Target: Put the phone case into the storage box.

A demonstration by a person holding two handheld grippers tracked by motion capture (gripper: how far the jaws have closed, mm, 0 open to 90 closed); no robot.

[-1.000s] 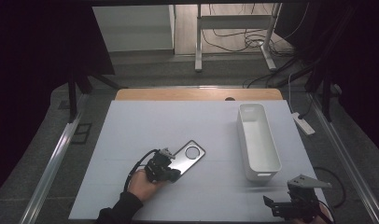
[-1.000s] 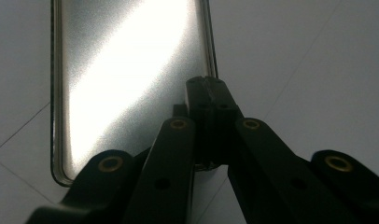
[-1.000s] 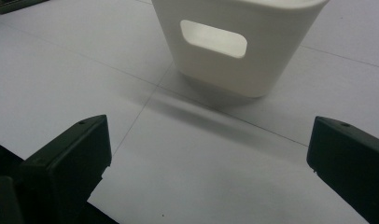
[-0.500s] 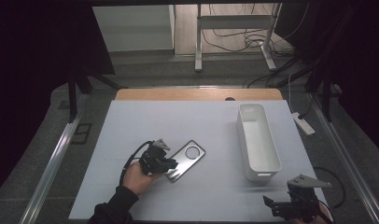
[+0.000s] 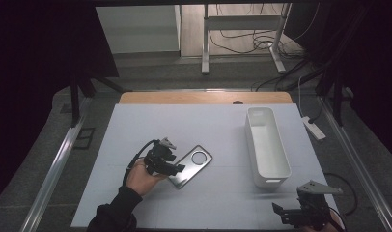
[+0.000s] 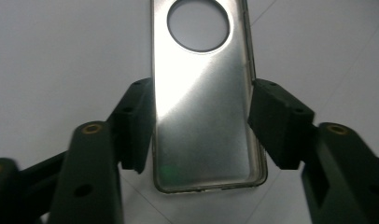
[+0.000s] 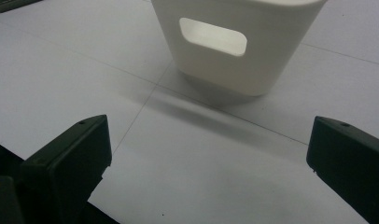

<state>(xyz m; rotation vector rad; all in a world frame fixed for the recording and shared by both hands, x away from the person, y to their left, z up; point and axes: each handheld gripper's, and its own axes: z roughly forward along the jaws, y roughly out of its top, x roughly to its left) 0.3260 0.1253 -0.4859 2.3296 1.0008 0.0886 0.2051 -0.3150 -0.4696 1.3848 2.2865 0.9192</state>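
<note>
Presently my left gripper [image 6: 201, 121] sits over the near end of the phone case [image 6: 204, 102], which lies flat on the white table [image 5: 208, 130], round camera hole pointing away from me; the jaws have just been opening, and the pads now stand just beside its two long edges, the case between them but not pinched; my right gripper [image 7: 208, 154] rests at the table's near right corner, jaws spread wide on nothing, facing the end of the white bin [image 7: 234, 42].
</note>
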